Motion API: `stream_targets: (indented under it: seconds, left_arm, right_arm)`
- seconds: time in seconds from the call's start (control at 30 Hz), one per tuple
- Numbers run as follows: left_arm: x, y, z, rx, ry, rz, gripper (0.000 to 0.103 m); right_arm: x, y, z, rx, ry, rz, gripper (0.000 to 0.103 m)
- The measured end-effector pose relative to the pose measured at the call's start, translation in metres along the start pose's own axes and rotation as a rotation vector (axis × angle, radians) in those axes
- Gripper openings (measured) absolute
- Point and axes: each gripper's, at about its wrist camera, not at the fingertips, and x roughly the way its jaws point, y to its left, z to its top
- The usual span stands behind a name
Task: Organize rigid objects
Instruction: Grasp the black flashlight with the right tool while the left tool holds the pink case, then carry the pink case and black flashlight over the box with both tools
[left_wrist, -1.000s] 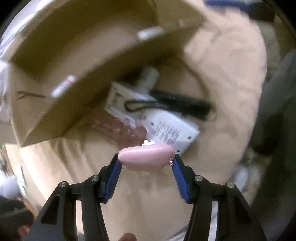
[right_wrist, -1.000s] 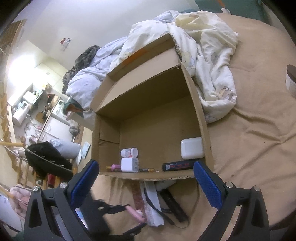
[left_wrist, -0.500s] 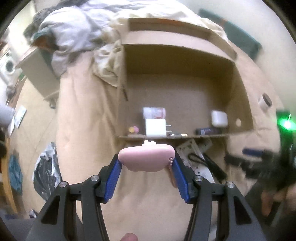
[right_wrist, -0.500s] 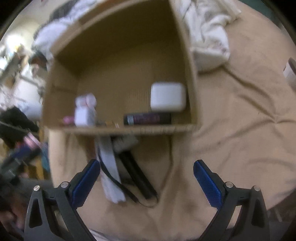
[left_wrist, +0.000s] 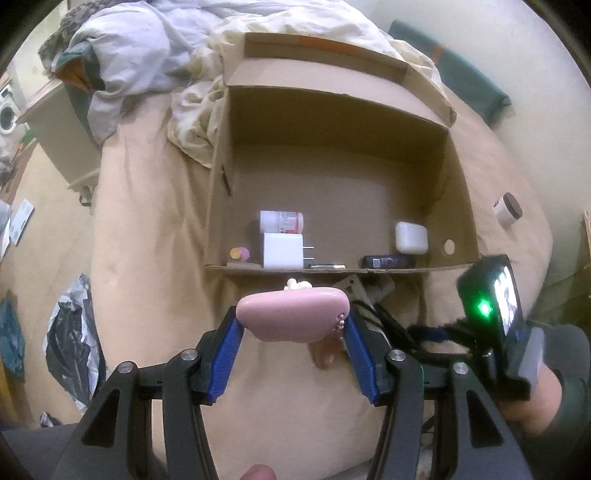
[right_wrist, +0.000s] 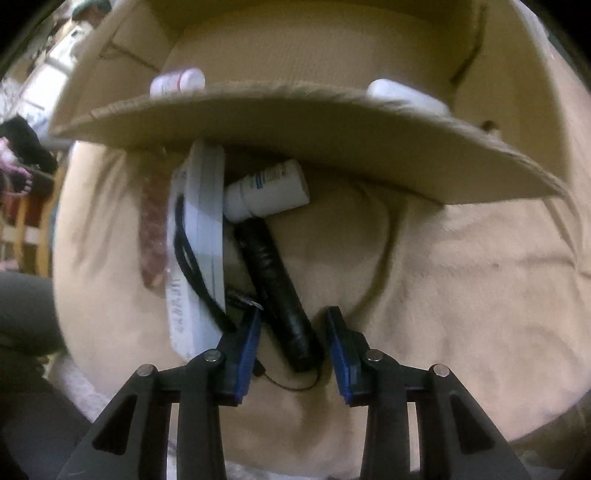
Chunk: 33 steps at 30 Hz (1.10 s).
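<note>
down at 6 o'clock of the cardboard box (left_wrist: 332, 177), the left tool (left_wrist: 292, 325) grips the pink case (left_wrist: 291, 312) while the right tool (right_wrist: 293, 328) gapes around the black flashlight (right_wrist: 277, 291) on the bed (right_wrist: 443, 277), whose looped cord (right_wrist: 192, 266) could snag the white box (right_wrist: 199, 236).

A smooth pink rounded case (left_wrist: 293, 314) sits crosswise, pinched between two blue pads. An open cardboard box (left_wrist: 332, 122) lies on its side on a tan bed, holding a white bottle (left_wrist: 281, 221) on its side, a white plug adapter (left_wrist: 283, 251), a white rounded case (left_wrist: 410, 237) and a dark bar (left_wrist: 388, 262). Just outside the box lie a black flashlight (right_wrist: 277, 291), a white pill bottle (right_wrist: 266, 192) and a flat white package (right_wrist: 197, 243).
</note>
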Motion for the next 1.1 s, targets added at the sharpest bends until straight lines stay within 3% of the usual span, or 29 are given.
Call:
stream_targets:
  seconds: [0.13, 0.87, 1.1]
  left_arm:
    - [0.001, 0.001, 0.000, -0.001, 0.002, 0.013, 0.052]
    - [-0.002, 0.010, 0.002, -0.025, -0.036, 0.065, 0.052]
    - [-0.021, 0.010, 0.008, -0.043, -0.092, 0.058, 0.052]
  right_arm:
    - [-0.011, 0.006, 0.001, -0.009, -0.041, 0.013, 0.021]
    - [-0.134, 0.014, -0.042, 0.004, -0.362, 0.203, 0.020]
    - [-0.186, 0.017, -0.032, 0.010, -0.501, 0.245, 0.021]
